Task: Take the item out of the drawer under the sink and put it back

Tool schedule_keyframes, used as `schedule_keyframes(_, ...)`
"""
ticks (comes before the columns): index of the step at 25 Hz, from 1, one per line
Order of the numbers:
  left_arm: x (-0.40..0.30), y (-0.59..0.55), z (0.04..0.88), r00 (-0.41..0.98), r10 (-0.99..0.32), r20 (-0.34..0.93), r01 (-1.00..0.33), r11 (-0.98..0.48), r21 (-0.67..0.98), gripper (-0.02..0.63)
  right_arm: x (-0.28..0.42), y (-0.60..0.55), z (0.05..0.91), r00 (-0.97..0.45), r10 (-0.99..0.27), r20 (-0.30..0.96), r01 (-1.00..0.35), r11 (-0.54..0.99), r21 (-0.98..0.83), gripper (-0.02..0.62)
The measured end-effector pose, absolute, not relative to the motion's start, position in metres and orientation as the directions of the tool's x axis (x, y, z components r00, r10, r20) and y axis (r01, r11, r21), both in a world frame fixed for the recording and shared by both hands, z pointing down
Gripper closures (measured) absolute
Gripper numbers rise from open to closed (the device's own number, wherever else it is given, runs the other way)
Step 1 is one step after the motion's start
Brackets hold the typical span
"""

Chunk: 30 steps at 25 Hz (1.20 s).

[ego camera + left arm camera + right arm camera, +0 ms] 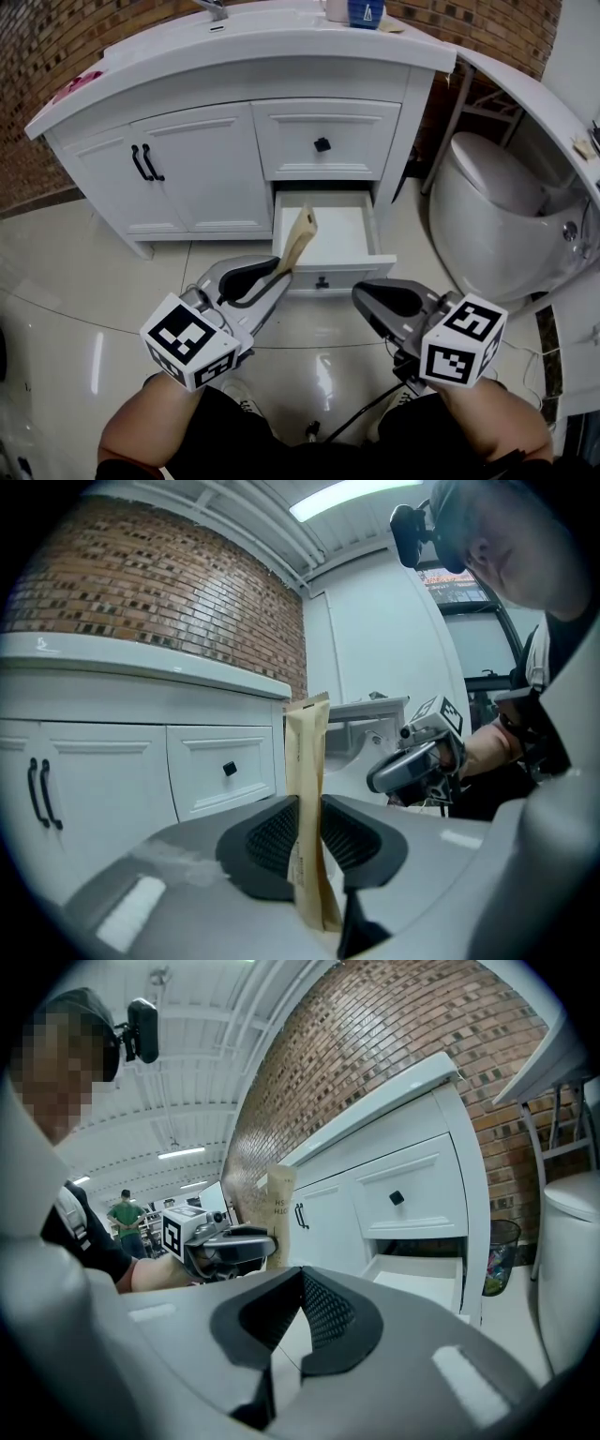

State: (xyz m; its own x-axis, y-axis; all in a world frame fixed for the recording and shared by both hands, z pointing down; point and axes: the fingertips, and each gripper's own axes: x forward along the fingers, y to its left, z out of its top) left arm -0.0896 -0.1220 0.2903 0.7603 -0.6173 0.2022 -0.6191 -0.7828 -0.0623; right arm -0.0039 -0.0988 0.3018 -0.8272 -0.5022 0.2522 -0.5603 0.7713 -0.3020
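Note:
A tan paper packet [301, 236] stands upright between the jaws of my left gripper [281, 272], which is shut on its lower part. In the left gripper view the packet [307, 780] rises straight out of the pads. It hangs just above the front edge of the open lower drawer [375, 236], whose white inside shows nothing else. My right gripper [364, 298] is to the right, in front of the drawer's front panel, with its jaws together and nothing between them. The right gripper view shows the same drawer [427, 1277] pulled out.
The white vanity has two doors [187, 169] at the left and a shut upper drawer with a black knob [322, 143]. A white toilet [487, 206] stands close at the right. A black cable [366, 412] lies on the glossy floor by my feet. A waste basket [502, 1251] sits beside the vanity.

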Motion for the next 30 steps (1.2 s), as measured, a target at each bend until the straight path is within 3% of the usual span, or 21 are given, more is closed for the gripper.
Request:
schedule_keyframes(6, -0.105, -0.155, 0.257, 0.704, -0.693, 0.158, -0.673, -0.721, -0.165, 0.529, -0.002, -0.101, 0.301, -0.823, -0.511, 0.25, -0.567, 0.764, -0.307, 0.592)
schedule_keyframes(10, -0.106, -0.175, 0.258, 0.709, -0.67, 0.221, -0.647, -0.742, -0.173, 0.529, -0.001, -0.1, 0.299, -0.826, -0.51, 0.242, -0.563, 0.767, -0.307, 0.592)
schedule_keyframes(17, -0.08, -0.218, 0.263, 0.692, -0.667, 0.276, -0.586, -0.742, -0.324, 0.529, -0.001, -0.097, 0.294, -0.835, -0.5, 0.23, -0.55, 0.776, -0.309, 0.592)
schedule_keyframes(21, -0.064, -0.246, 0.279, 0.72, -0.641, 0.266, -0.546, -0.76, -0.354, 0.529, 0.003, -0.097, 0.296, -0.831, -0.505, 0.234, -0.556, 0.772, -0.309, 0.592)
schedule_keyframes(30, -0.037, -0.316, 0.342, 0.65, -0.643, 0.406, -0.511, -0.765, -0.393, 0.529, 0.011, -0.093, 0.295, -0.837, -0.494, 0.235, -0.546, 0.775, -0.318, 0.592)
